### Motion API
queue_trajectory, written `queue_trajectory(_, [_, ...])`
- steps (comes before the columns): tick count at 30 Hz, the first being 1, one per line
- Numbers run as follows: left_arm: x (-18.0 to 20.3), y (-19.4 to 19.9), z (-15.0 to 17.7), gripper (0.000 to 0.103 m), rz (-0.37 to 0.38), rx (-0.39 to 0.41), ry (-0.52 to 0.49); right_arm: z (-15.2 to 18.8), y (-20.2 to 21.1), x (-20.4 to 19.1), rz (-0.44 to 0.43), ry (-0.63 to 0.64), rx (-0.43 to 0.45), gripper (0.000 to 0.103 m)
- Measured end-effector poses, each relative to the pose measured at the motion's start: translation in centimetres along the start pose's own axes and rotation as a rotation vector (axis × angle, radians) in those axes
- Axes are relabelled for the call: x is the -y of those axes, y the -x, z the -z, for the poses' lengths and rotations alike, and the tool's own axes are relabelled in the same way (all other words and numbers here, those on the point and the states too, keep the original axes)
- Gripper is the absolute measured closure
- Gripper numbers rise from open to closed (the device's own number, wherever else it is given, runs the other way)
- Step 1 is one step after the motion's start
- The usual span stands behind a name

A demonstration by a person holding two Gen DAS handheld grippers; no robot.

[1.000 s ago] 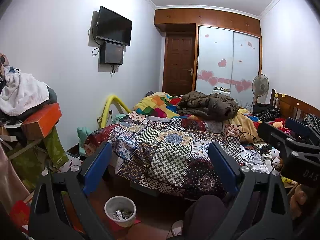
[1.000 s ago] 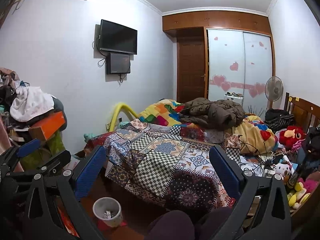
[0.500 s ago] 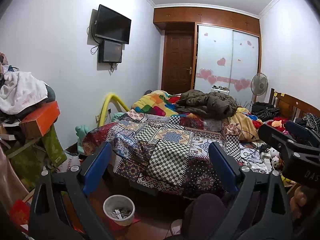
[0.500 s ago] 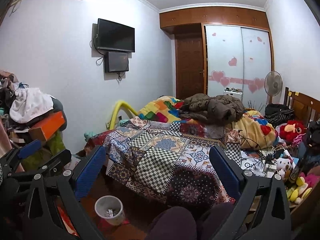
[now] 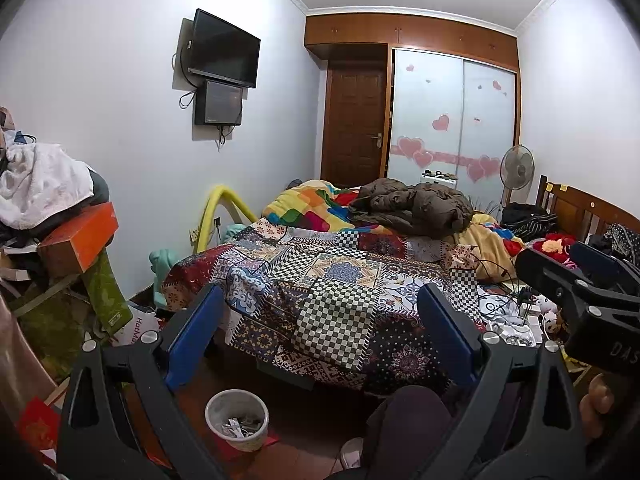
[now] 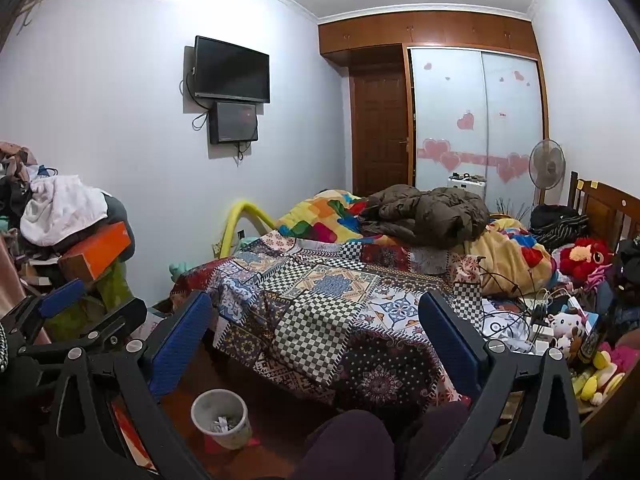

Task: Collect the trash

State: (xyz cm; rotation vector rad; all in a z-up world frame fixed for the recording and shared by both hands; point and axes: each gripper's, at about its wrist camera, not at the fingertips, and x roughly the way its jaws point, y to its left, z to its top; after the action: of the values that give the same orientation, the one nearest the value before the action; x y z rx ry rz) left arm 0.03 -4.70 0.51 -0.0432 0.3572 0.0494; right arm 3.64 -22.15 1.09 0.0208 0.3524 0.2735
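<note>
A small white waste bin point(image 5: 237, 418) with scraps of paper in it stands on the brown floor at the foot of the bed; it also shows in the right wrist view point(image 6: 221, 417). My left gripper point(image 5: 320, 320) is open and empty, held high above the floor and facing the bed. My right gripper point(image 6: 316, 320) is open and empty too, held level with it. The right gripper's black body shows at the right edge of the left wrist view point(image 5: 580, 300). No loose trash piece is clear from here.
A bed point(image 5: 340, 280) with a patchwork quilt, a brown jacket point(image 5: 416, 204) and blankets fills the middle. A pile of clothes and an orange box point(image 5: 78, 244) stands at the left. Cables and plush toys point(image 6: 568, 328) lie at the right. A knee point(image 6: 348, 440) is below.
Both views have drifted slightly; the bed and bin sit a little lower and nearer. Both grippers stay open and empty.
</note>
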Motion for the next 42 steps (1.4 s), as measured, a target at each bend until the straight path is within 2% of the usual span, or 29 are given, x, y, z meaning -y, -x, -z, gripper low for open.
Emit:
queue_trajectory(31, [0.26,0.14,0.07,0.005,0.003,0.004,0.007,-0.32,0.08,-0.9,-0.002,0.018,0.005,0.0])
queue_trajectory(42, [0.4,-0.2,0.16,0.005,0.032,-0.006,0.007,-0.34,0.22,-0.76,-0.001,0.015,0.009,0.0])
